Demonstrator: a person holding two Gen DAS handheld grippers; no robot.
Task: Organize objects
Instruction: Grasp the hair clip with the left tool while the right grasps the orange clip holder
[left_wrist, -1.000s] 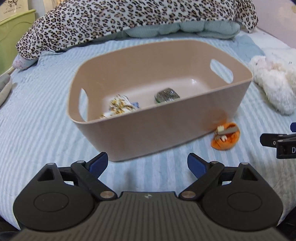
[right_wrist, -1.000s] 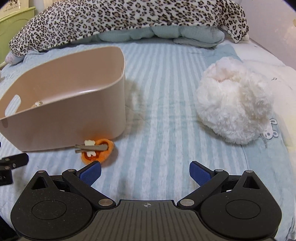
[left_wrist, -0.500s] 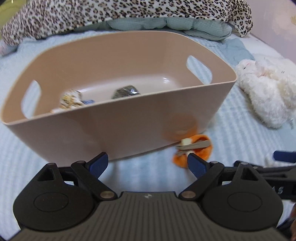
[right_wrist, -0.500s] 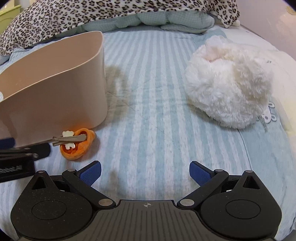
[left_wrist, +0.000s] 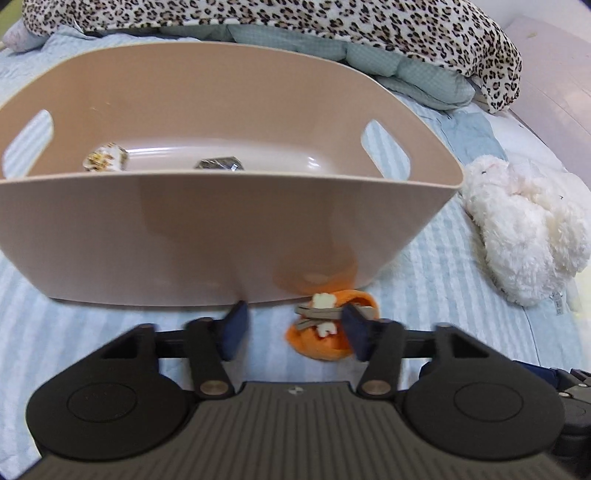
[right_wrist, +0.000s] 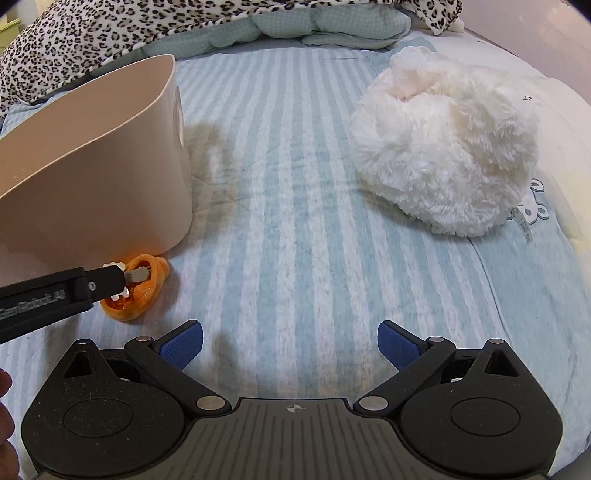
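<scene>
Left gripper (left_wrist: 293, 332) low over striped blue bedsheet (right_wrist: 295, 229), jaws apart and gripping nothing; orange plush item (left_wrist: 325, 341) with grey clip lying between the blue fingertips (left_wrist: 233, 328), right pad at or just beside its right edge, contact not resolvable, left pad well clear. Orange plush item on the sheet right against the near wall of beige plastic bin (left_wrist: 221, 236). Inside bin: patterned packet (left_wrist: 105, 158) at left, dark wrapped object (left_wrist: 220, 163) near centre. Right gripper (right_wrist: 290, 345) spread wide, holding nothing, over bare sheet. White fluffy plush (right_wrist: 447, 147) well apart to the right. Leopard-print blanket (left_wrist: 332, 22) bunched beyond the bin.
</scene>
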